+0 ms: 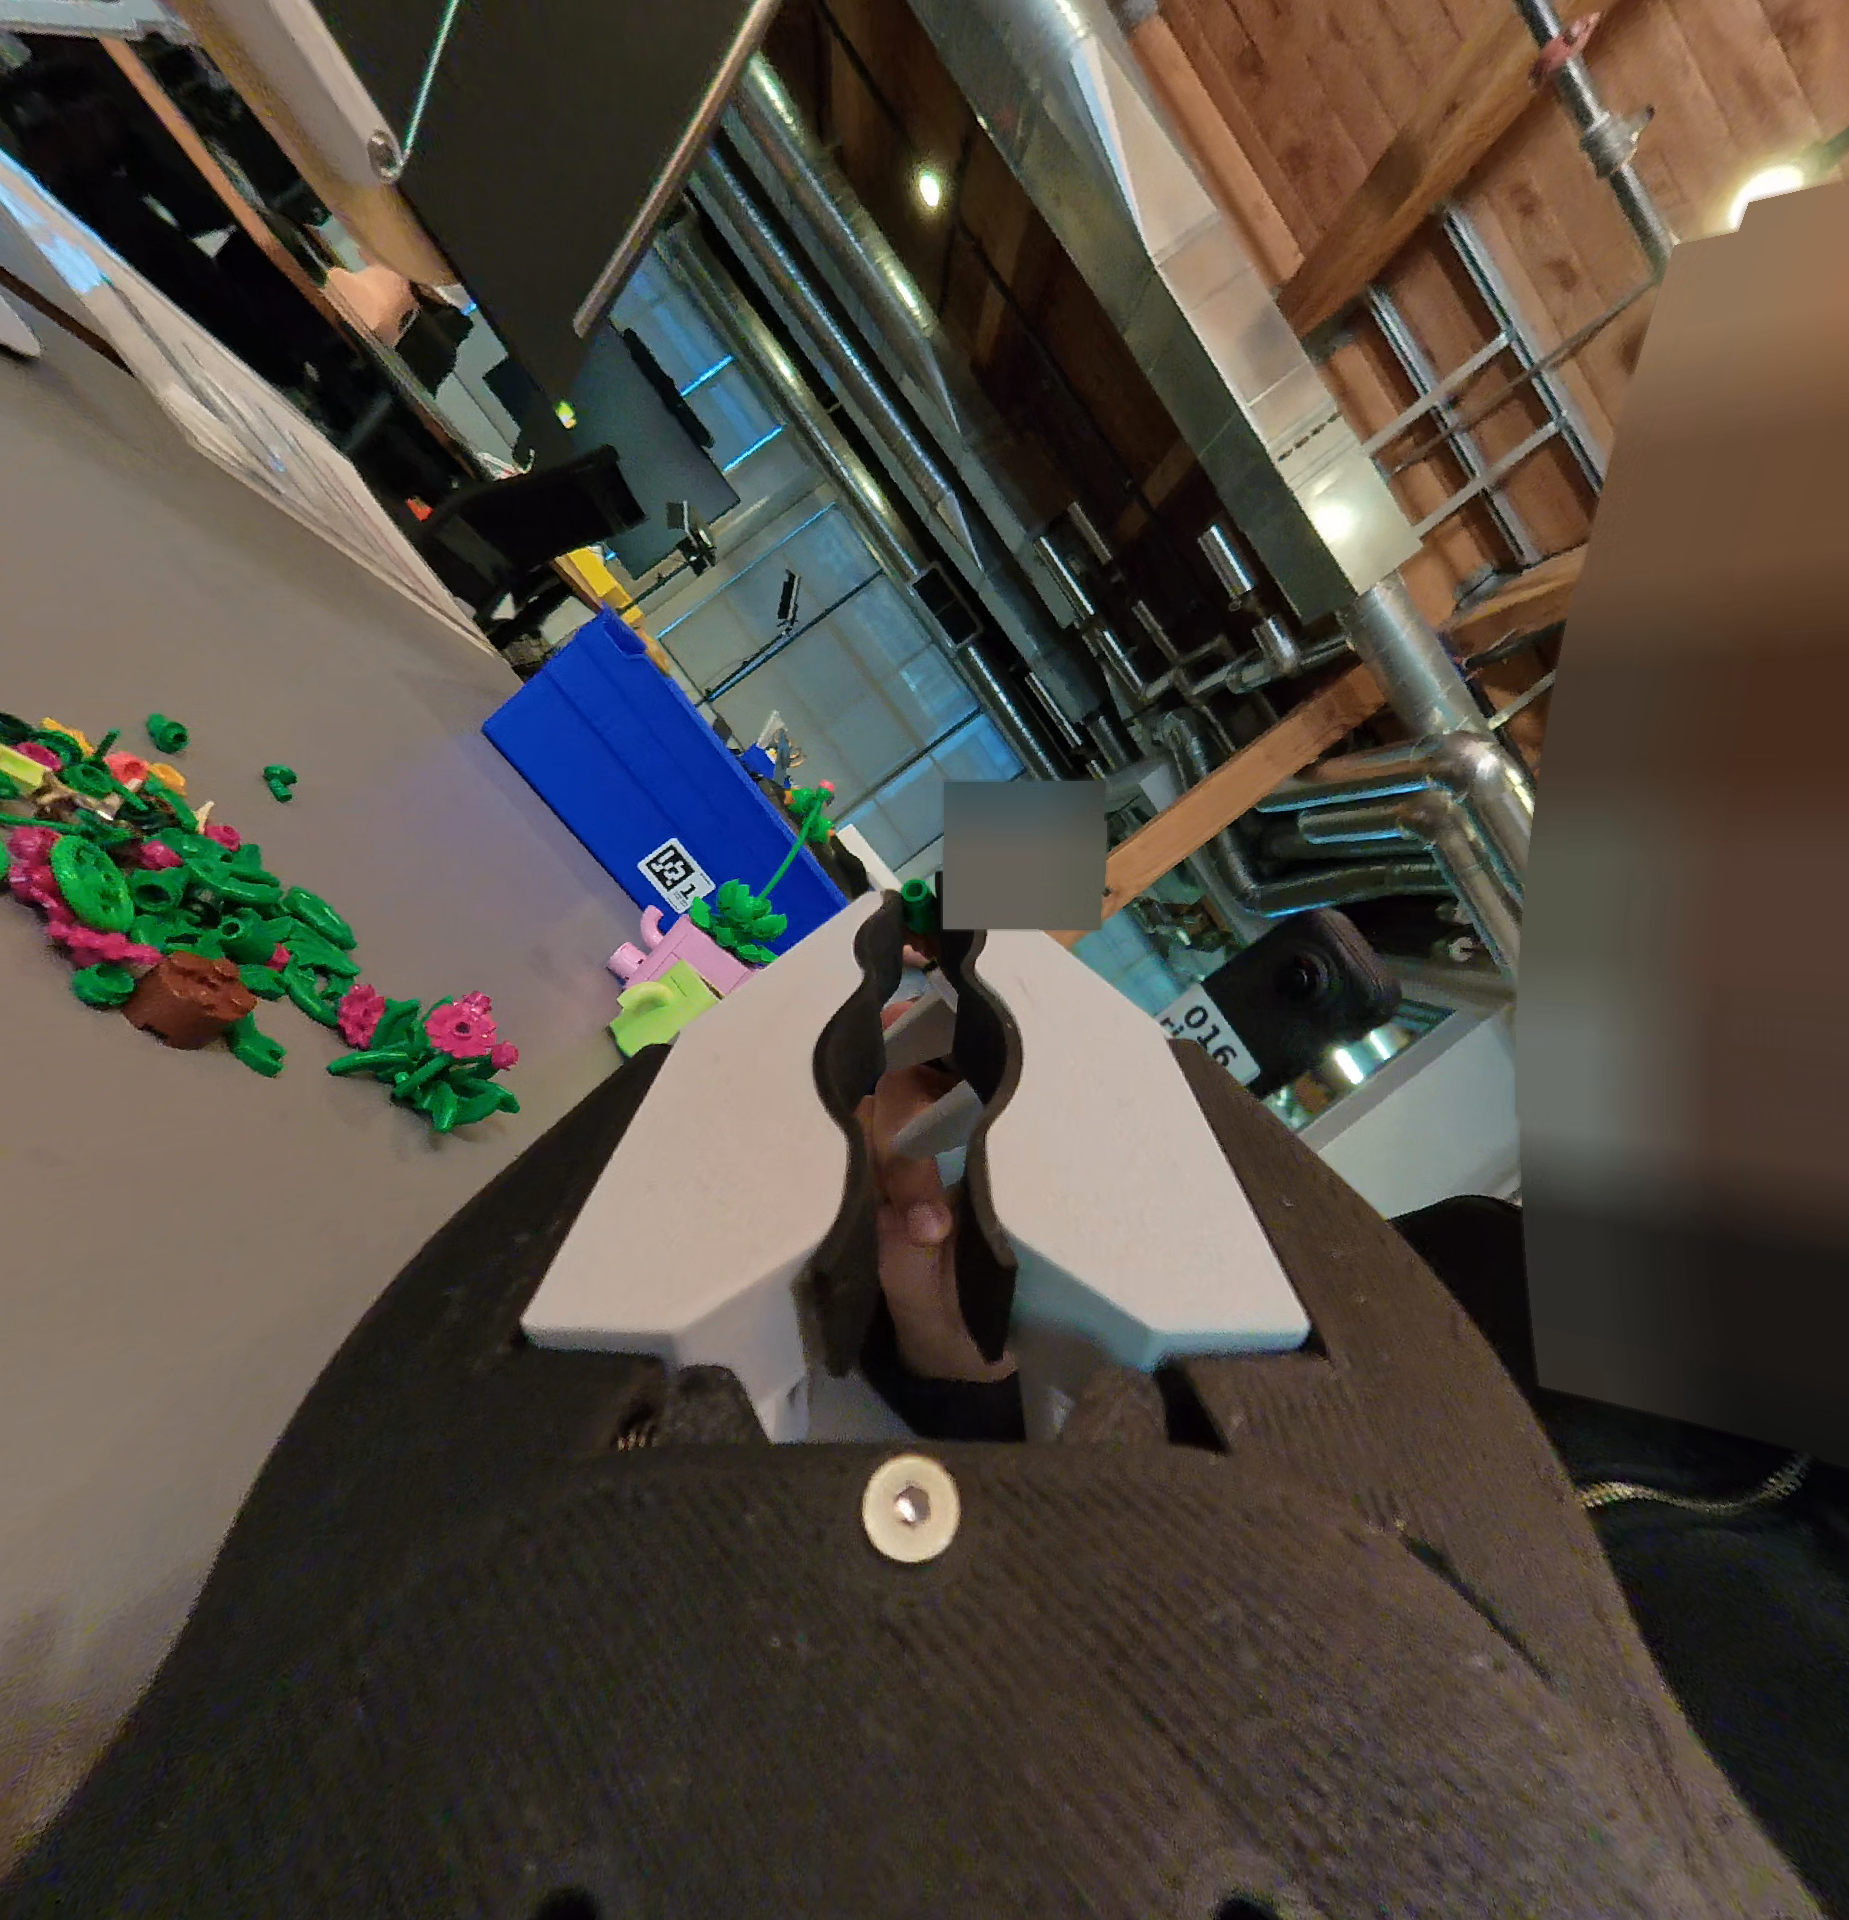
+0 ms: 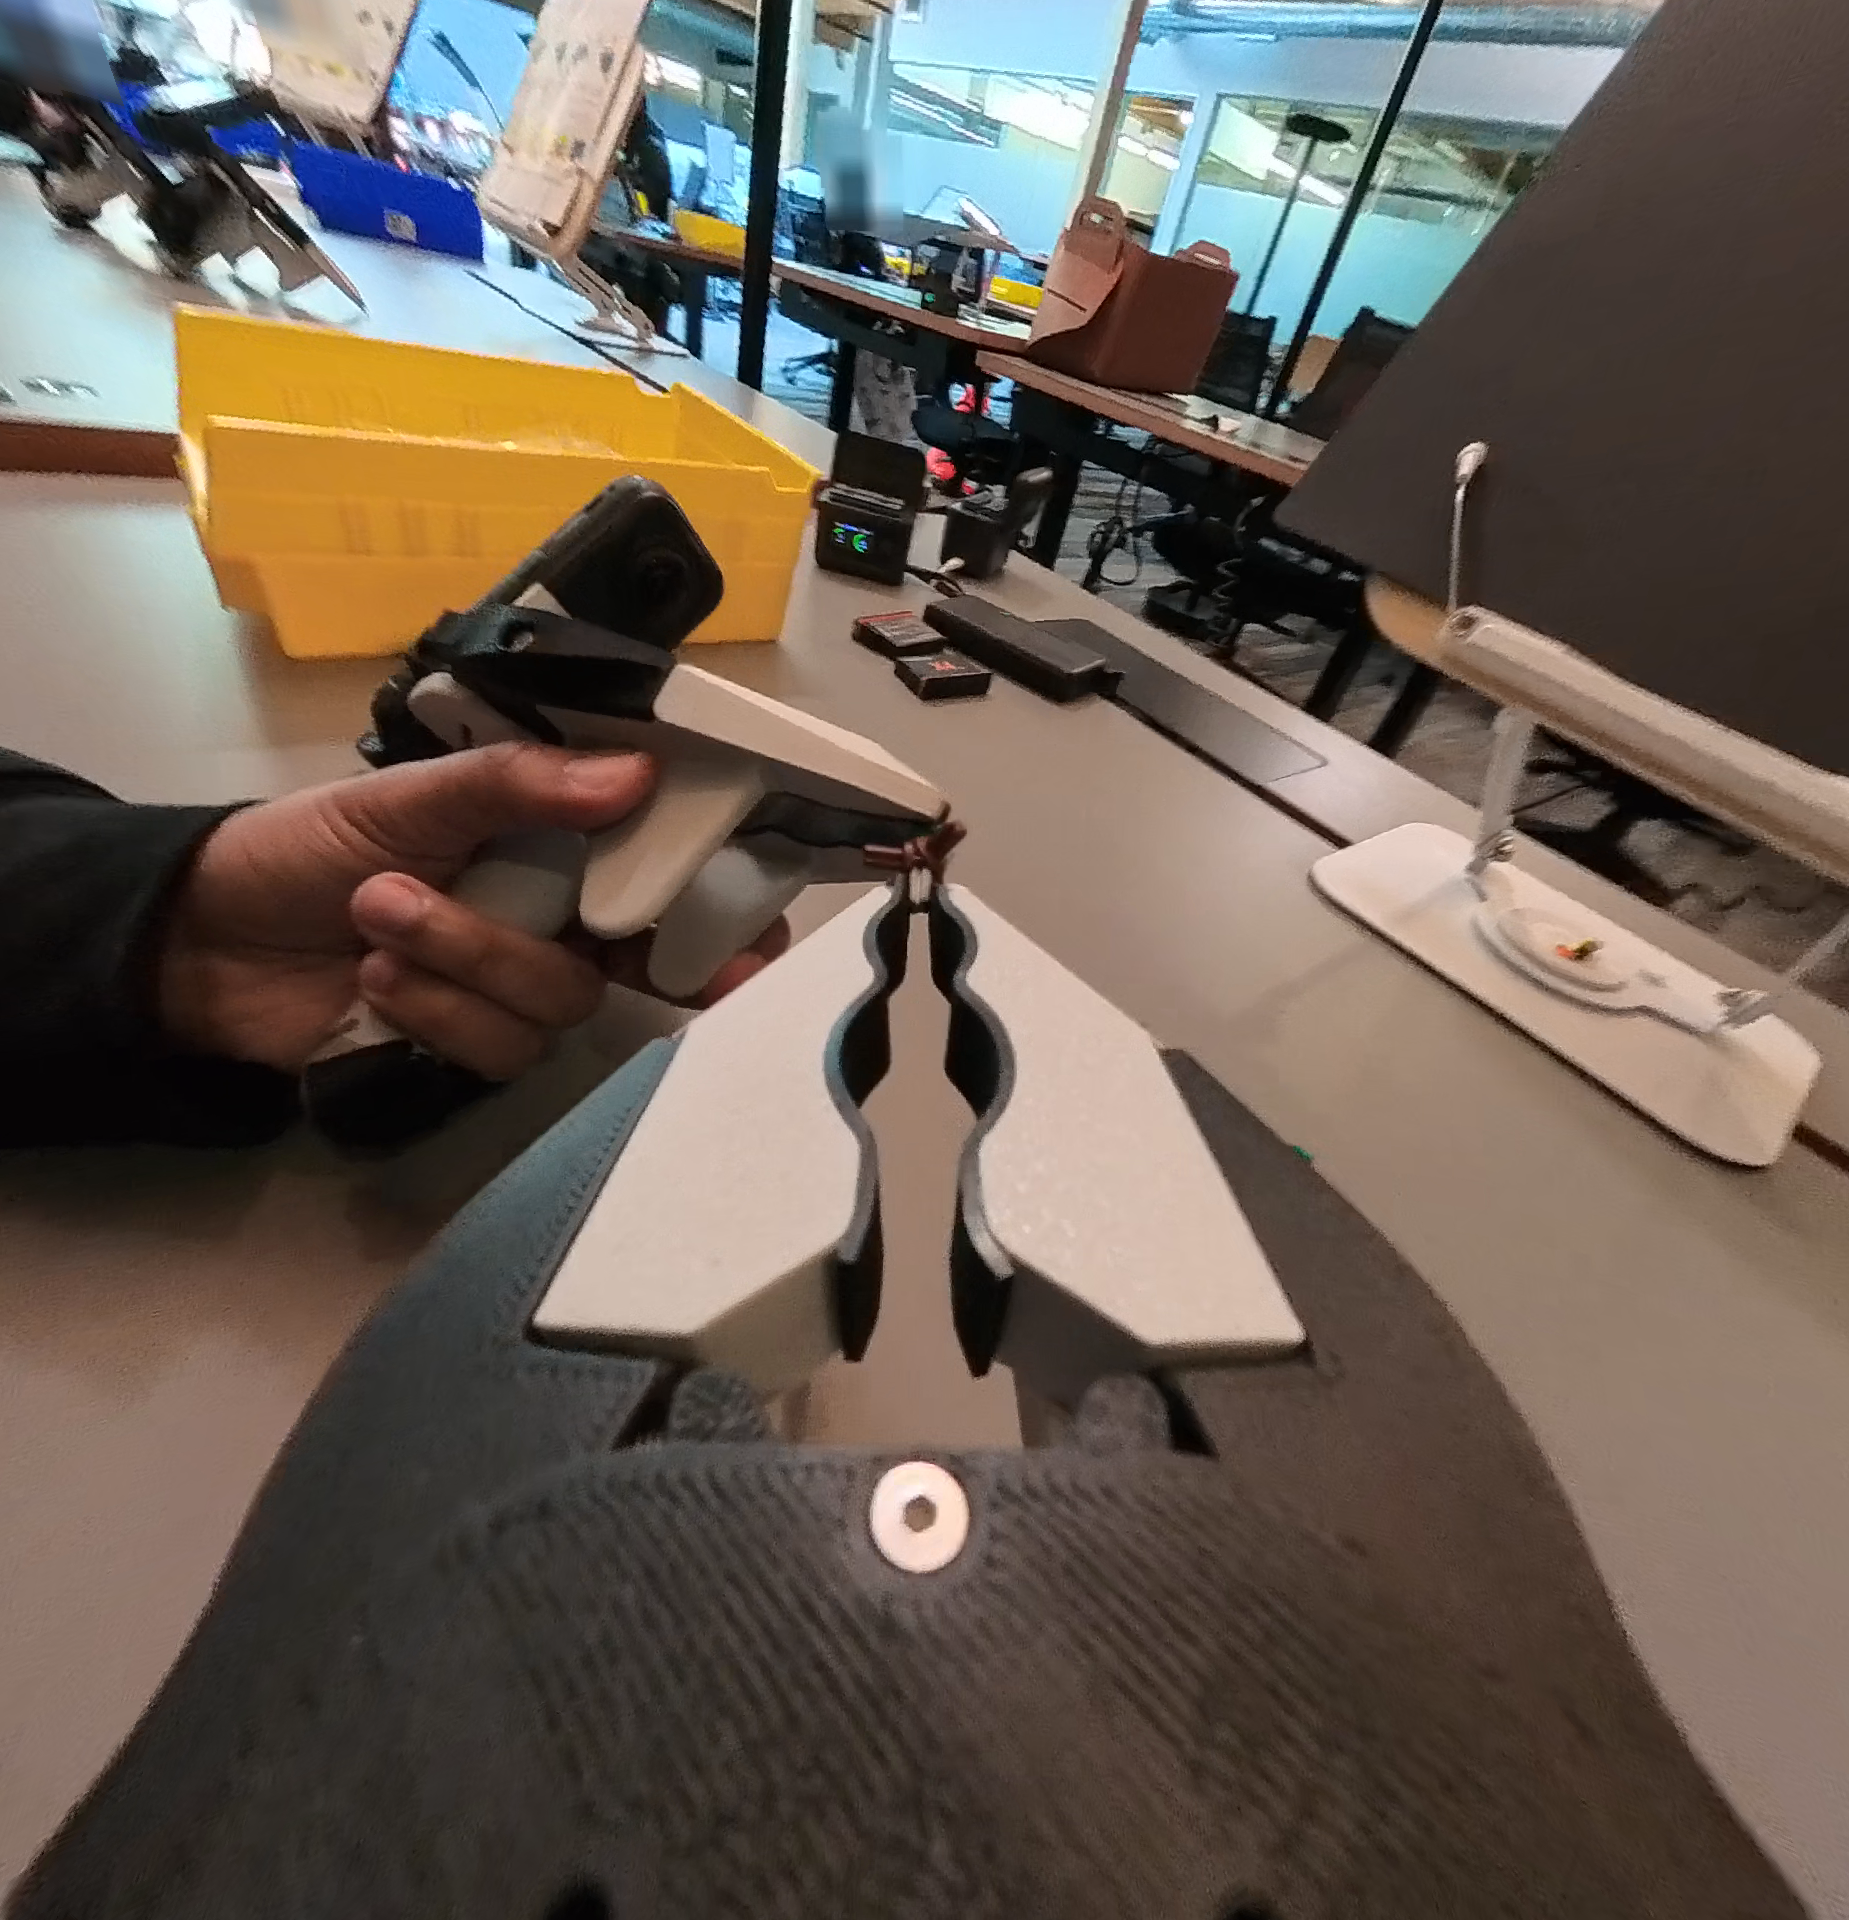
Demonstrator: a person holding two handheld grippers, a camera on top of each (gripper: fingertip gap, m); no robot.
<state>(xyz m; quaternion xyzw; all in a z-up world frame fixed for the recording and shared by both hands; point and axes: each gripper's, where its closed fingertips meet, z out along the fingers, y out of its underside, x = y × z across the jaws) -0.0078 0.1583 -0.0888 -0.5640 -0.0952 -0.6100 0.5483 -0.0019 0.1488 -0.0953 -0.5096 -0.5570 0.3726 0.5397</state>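
Observation:
My left gripper [image 1: 918, 925] is shut, with a small green piece [image 1: 915, 896] and something brown at its tips. In the right wrist view a hand [image 2: 432, 883] holds the left gripper [image 2: 935, 821] above the grey table [image 2: 1159, 935], shut on a small brown branch-like piece [image 2: 899, 855]. My right gripper [image 2: 918, 902] is tip to tip with it from below, shut on a small white piece [image 2: 918, 885] that touches the brown one. The right gripper's grey fingers [image 1: 935, 1117] show through my left gripper's gap.
A pile of green and pink toy flower pieces [image 1: 172, 894] lies on the table to the left. A pink and lime build [image 1: 681, 966] stands by a blue bin [image 1: 629, 758]. A yellow bin [image 2: 484, 499], black devices [image 2: 1013, 644] and a white stand base [image 2: 1574, 997] are beyond the grippers. My two grippers' fingertips are within a few centimetres of each other.

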